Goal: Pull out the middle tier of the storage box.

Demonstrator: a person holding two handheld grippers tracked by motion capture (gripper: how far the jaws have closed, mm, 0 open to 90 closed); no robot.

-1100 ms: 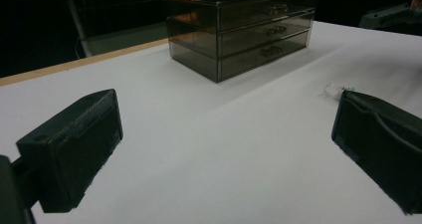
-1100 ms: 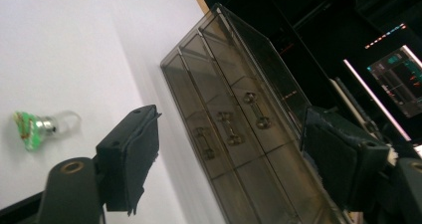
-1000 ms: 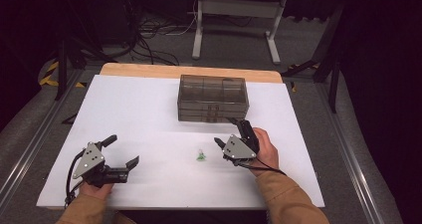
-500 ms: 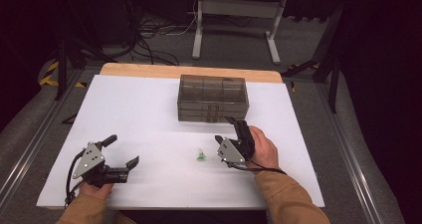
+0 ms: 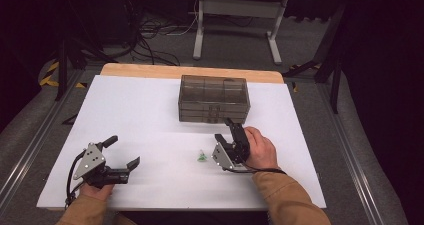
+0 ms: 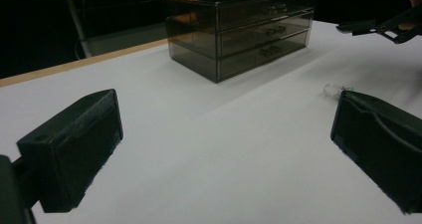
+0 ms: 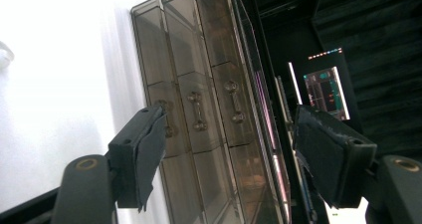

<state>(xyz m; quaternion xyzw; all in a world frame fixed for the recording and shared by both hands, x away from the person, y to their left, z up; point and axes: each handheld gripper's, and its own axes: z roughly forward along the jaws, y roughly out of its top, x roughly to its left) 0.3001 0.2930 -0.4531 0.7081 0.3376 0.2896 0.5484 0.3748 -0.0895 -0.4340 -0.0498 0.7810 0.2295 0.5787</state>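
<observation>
Lying on the white table (image 5: 125, 110), the small clear green-tipped vial (image 5: 200, 157) points toward the right gripper (image 5: 226, 128), whose empty jaws have just been narrowing near the smoky drawer chest (image 5: 214, 99); left gripper (image 5: 124, 151) gapes empty.

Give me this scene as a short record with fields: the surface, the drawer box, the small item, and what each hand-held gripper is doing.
surface: white table
drawer box: smoky clear drawer unit, drawers shut, at the far middle
small item: small green-and-clear piece lying apart from both grippers
left hand-held gripper: jaws open, nothing between them
right hand-held gripper: turned on its side, aimed at the drawer fronts, jaws open and closing in, nothing gripped
</observation>
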